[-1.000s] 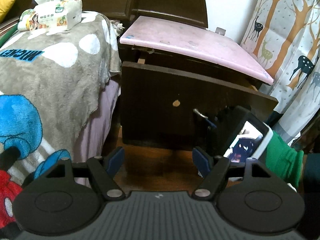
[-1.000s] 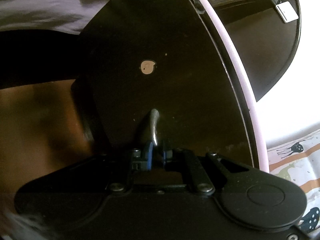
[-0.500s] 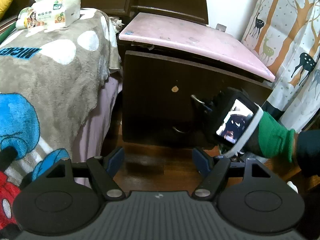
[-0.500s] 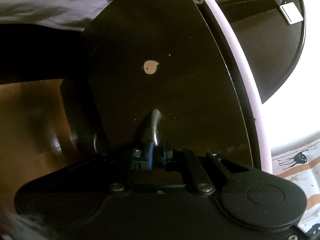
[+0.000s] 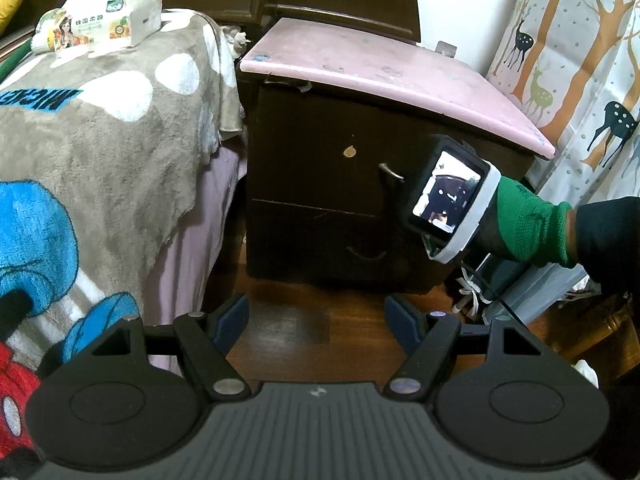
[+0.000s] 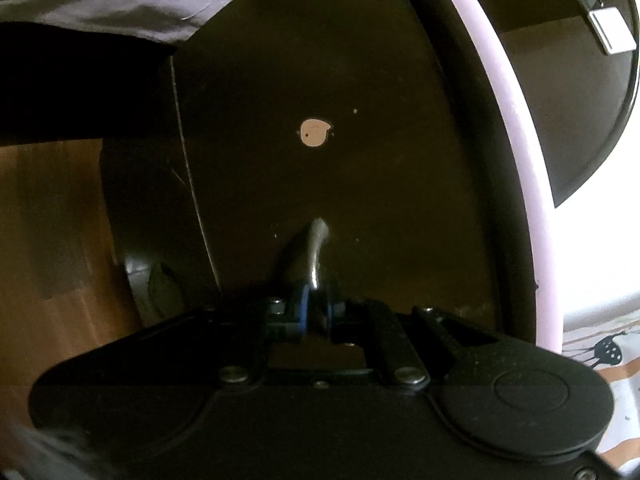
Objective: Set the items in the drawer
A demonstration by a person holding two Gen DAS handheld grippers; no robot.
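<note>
The dark wooden nightstand's upper drawer (image 5: 320,160) sits flush with the cabinet front. Its metal handle (image 6: 316,240) is pinched between the blue pads of my right gripper (image 6: 314,304), which is shut on it. In the left wrist view the same handle (image 5: 390,172) pokes out beside the right gripper's screen-backed body (image 5: 448,196), held by a green-gloved hand (image 5: 528,224). A pale chipped spot (image 6: 316,132) marks the drawer front above the handle. My left gripper (image 5: 316,316) hangs open over the floor, well back from the nightstand, with nothing between its fingers.
A pink slab (image 5: 380,68) tops the nightstand, and a lower drawer (image 5: 340,248) sits under the upper one. A bed with a cartoon blanket (image 5: 100,140) and a tissue pack (image 5: 104,20) lies to the left. A deer-print curtain (image 5: 580,60) hangs on the right. Wooden floor (image 5: 288,320) lies in front.
The upper drawer has slid from pulled out to flush with the cabinet, the right gripper moving in with it while shut on the handle. The left gripper has stayed put.
</note>
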